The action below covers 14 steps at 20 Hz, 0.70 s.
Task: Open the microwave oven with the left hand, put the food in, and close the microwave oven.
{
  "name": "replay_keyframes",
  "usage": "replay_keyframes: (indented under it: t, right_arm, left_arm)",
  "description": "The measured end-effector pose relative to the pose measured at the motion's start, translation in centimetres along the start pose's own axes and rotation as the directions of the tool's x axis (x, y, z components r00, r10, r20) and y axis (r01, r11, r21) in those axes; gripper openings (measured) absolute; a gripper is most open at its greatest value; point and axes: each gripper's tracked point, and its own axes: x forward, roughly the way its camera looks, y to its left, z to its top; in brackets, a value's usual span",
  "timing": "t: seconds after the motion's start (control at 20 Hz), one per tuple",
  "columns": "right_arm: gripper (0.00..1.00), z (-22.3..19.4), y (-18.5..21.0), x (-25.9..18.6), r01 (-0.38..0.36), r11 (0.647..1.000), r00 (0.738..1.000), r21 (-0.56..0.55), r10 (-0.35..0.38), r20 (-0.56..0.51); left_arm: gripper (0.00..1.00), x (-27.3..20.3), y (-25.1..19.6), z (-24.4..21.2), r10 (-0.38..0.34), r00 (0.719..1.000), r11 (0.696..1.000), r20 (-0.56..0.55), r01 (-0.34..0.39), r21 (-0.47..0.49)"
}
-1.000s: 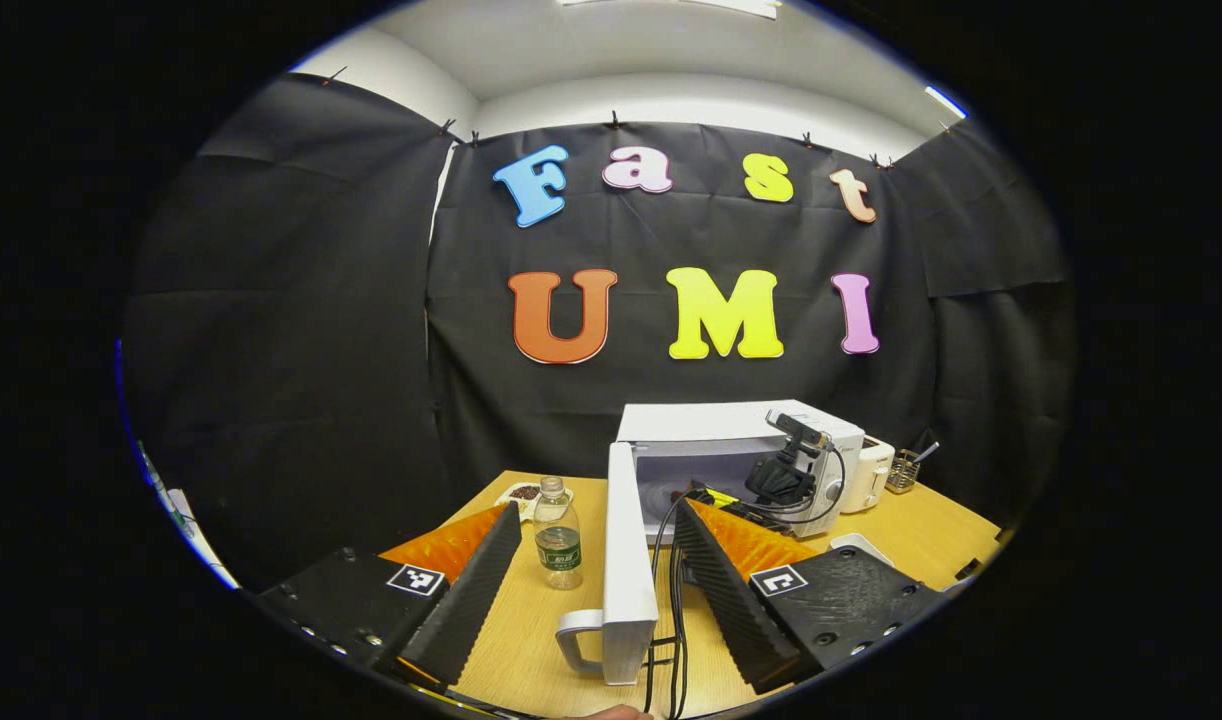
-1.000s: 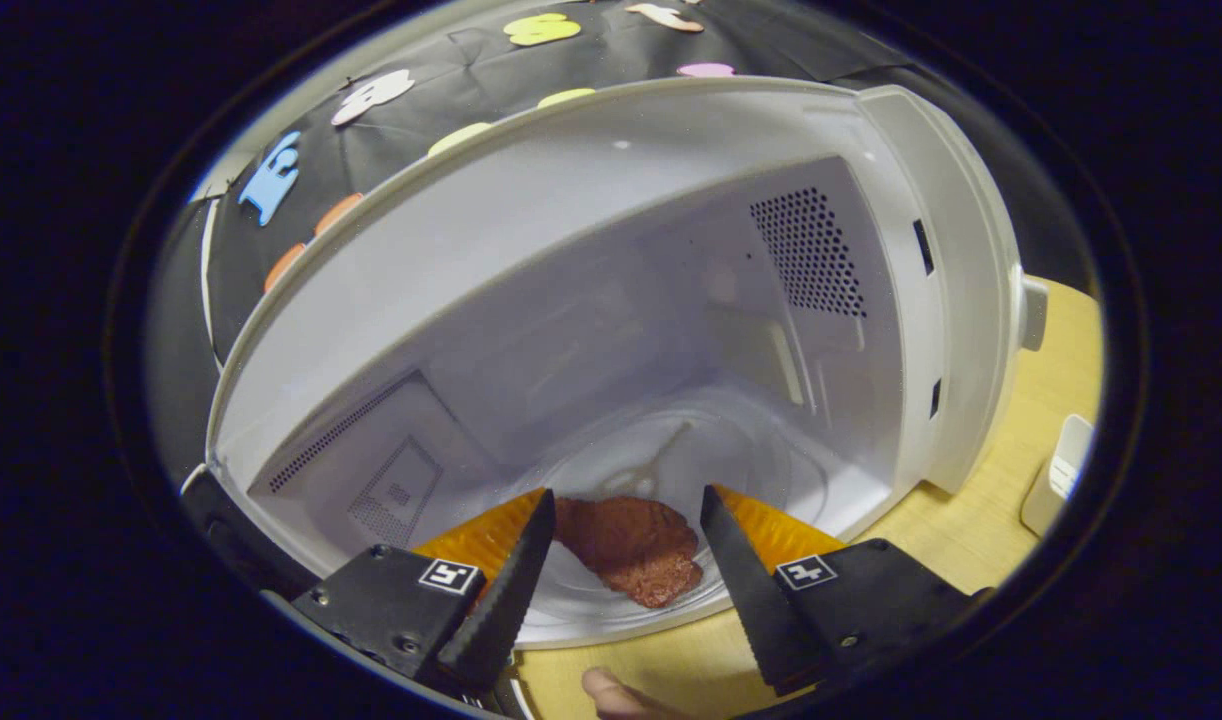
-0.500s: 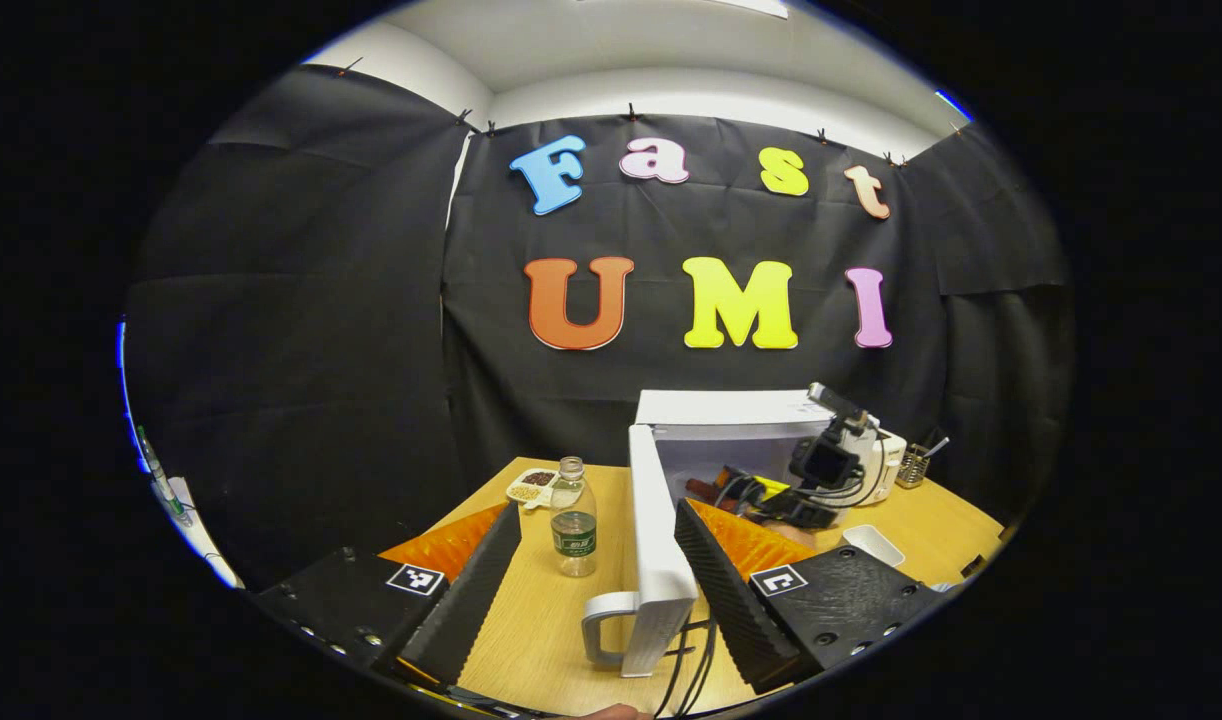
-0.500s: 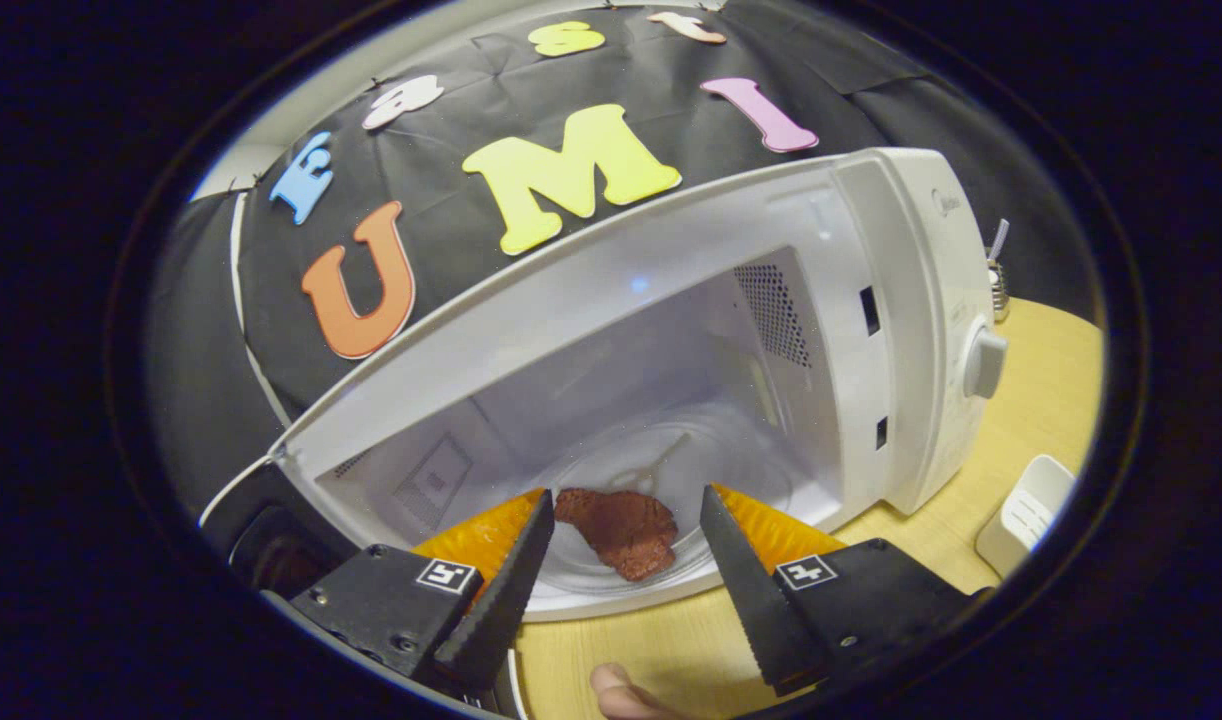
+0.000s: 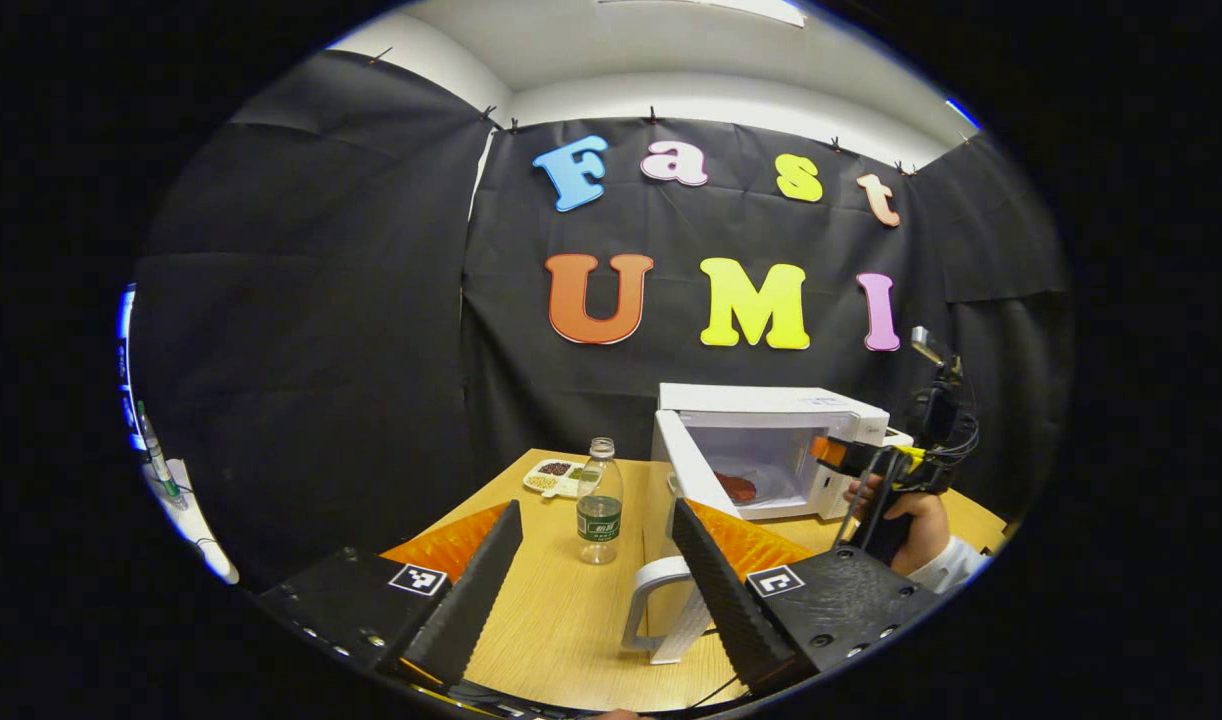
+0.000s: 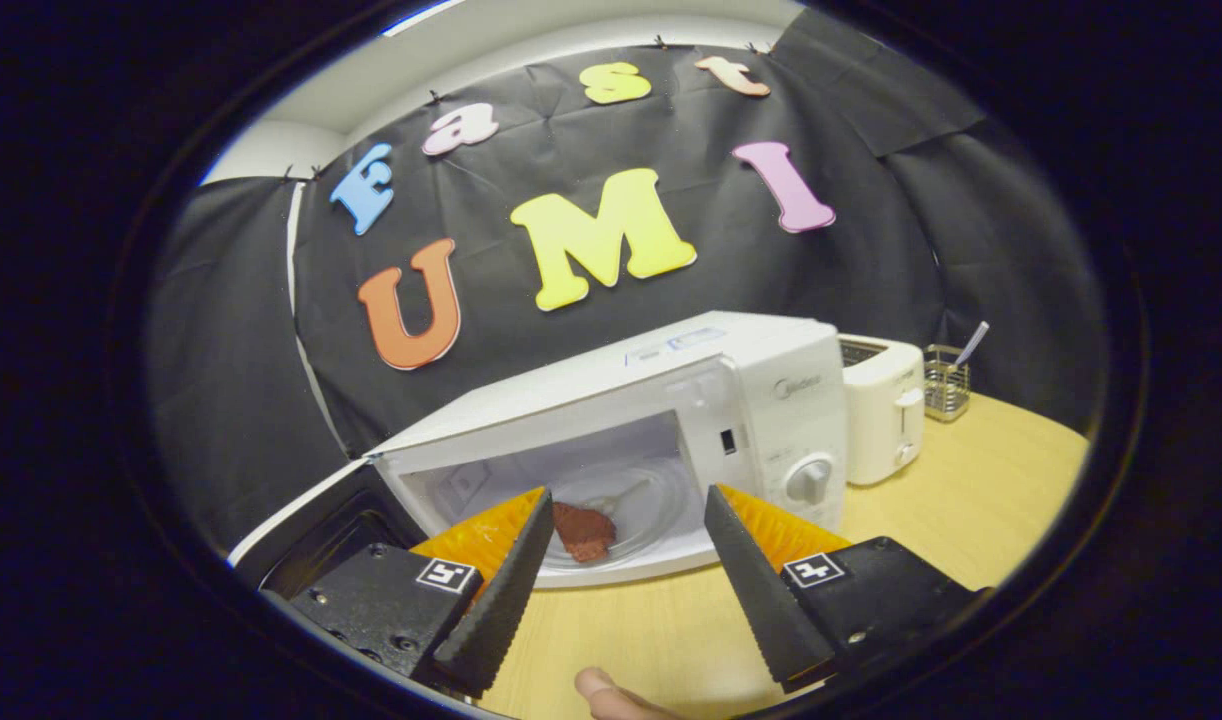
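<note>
Brown food [image 6: 583, 531] inside open microwave [image 6: 671, 400], beyond right gripper [image 6: 621, 580].

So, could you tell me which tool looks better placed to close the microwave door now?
Left, probably. The left tool sits open right beside the door's handle, with the door swung wide. The right tool, open and empty, faces the food in the cavity.

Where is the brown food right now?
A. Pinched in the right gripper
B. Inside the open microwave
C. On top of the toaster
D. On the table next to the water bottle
B: the brown food lies on the glass plate inside the open microwave, beyond the open right gripper.
</note>
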Motion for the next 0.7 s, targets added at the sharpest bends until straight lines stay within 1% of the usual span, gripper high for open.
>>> replay_keyframes:
  t: [0.05,0.1,0.15,0.2,0.25,0.3,0.35,0.4,0.55,0.7]
  right_arm:
    - [0.96,0.9,-0.7,-1.7,0.0,1.0,1.0,-0.016,0.0,0.019]
    - [0.96,1.8,-1.4,-3.7,0.003,0.999,0.999,-0.035,-0.002,0.037]
    - [0.96,2.7,-2.1,-5.5,0.006,0.998,0.998,-0.061,-0.002,0.059]
    - [0.96,3.6,-2.8,-7.5,0.017,0.996,0.997,-0.088,-0.01,0.081]
    - [0.96,4.6,-3.6,-9.5,0.033,0.993,0.995,-0.111,-0.022,0.101]
    - [0.96,5.4,-4.2,-11.6,0.041,0.991,0.992,-0.131,-0.025,0.12]
    - [0.96,6.4,-4.6,-13.5,0.047,0.988,0.991,-0.146,-0.027,0.135]
    - [0.96,7.2,-5.6,-15.6,0.053,0.986,0.989,-0.157,-0.03,0.147]
    - [0.96,10.0,-6.2,-21.1,0.04,0.981,0.982,-0.188,-0.003,0.191]
    - [0.96,11.5,-7.6,-24.6,0.038,0.978,0.973,-0.204,0.01,0.23]
  left_arm:
    - [0.75,-0.4,-0.1,-0.3,-0.011,1.0,1.0,-0.006,0.011,0.002]
    - [0.62,-0.6,0.2,-0.3,0.002,1.0,1.0,-0.001,-0.002,0.016]
    - [0.35,-1.0,1.0,-0.2,0.038,0.999,0.999,0.01,-0.038,0.035]
    - [0.29,-1.2,1.7,0.1,0.071,0.997,0.996,0.033,-0.073,0.057]
    - [0.21,-1.7,1.8,0.7,0.086,0.995,0.994,0.056,-0.09,0.066]
    - [0.0,-2.2,0.9,0.7,0.069,0.996,0.996,0.064,-0.072,0.057]
    - [0.0,-2.6,-0.1,0.5,0.039,0.998,0.998,0.049,-0.042,0.056]
    - [0.0,-3.3,-0.3,0.4,0.039,0.998,0.997,0.043,-0.041,0.06]
    - [0.01,-4.0,-0.7,1.1,0.014,0.998,0.999,0.06,-0.017,0.045]
    - [0.01,-4.0,0.2,0.4,0.023,0.998,0.999,0.062,-0.025,0.036]
